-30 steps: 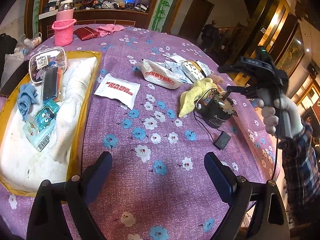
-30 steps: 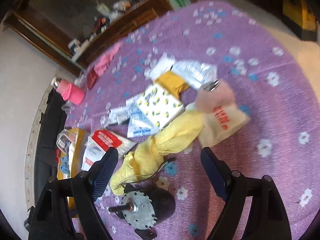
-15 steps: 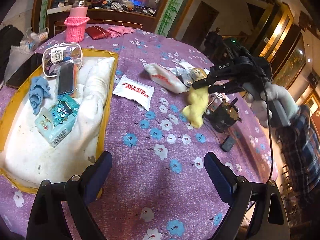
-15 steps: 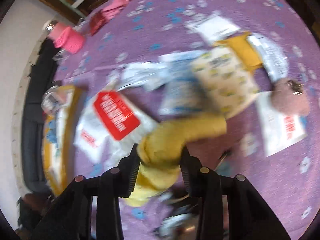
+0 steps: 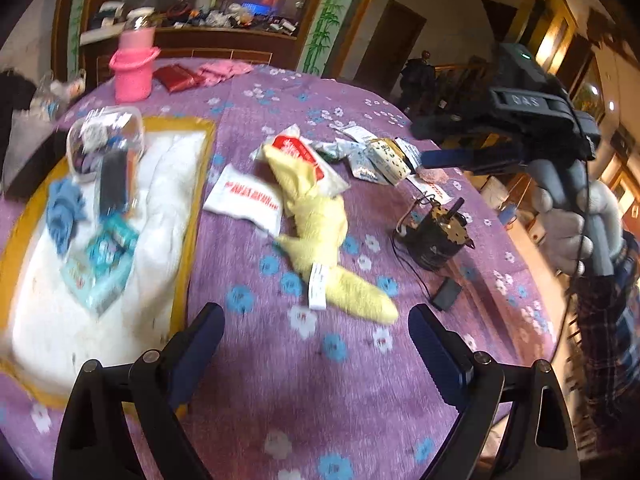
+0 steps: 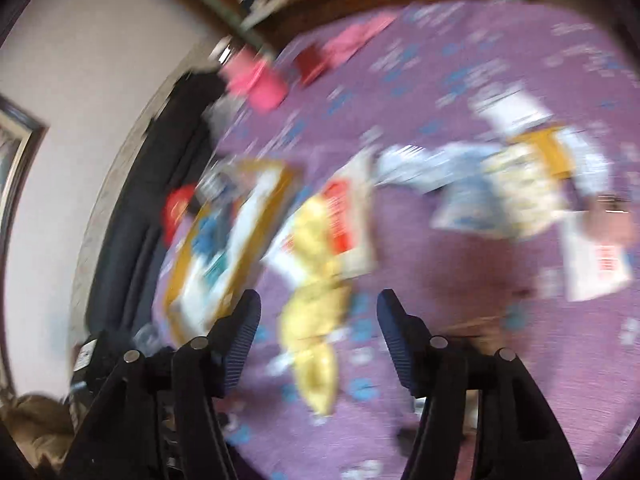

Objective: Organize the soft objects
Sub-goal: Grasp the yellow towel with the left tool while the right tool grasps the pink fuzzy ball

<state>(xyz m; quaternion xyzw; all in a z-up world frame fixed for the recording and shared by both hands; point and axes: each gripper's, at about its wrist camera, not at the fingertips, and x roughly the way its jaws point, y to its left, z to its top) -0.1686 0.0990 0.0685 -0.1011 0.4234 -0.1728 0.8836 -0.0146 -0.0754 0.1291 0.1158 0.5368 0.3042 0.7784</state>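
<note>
Purple flowered cloth covers the tabletop [image 5: 500, 304]. Yellow soft cloth [image 5: 320, 224] lies flat mid-surface, its far end draped over a white packet with red print [image 5: 244, 196], right of the yellow-edged tray [image 5: 196, 208]. Left tongs [image 5: 316, 332] stand released and empty, near of the cloth's near tip. Right tongs [image 6: 318, 320] are opening, nothing between the pads; the cloth lies on the tabletop beyond them, apart. A small motor [image 5: 436, 240] sits right of the cloth.

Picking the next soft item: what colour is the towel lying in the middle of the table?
Pale yellow towel, clearest in the left wrist view.
</note>
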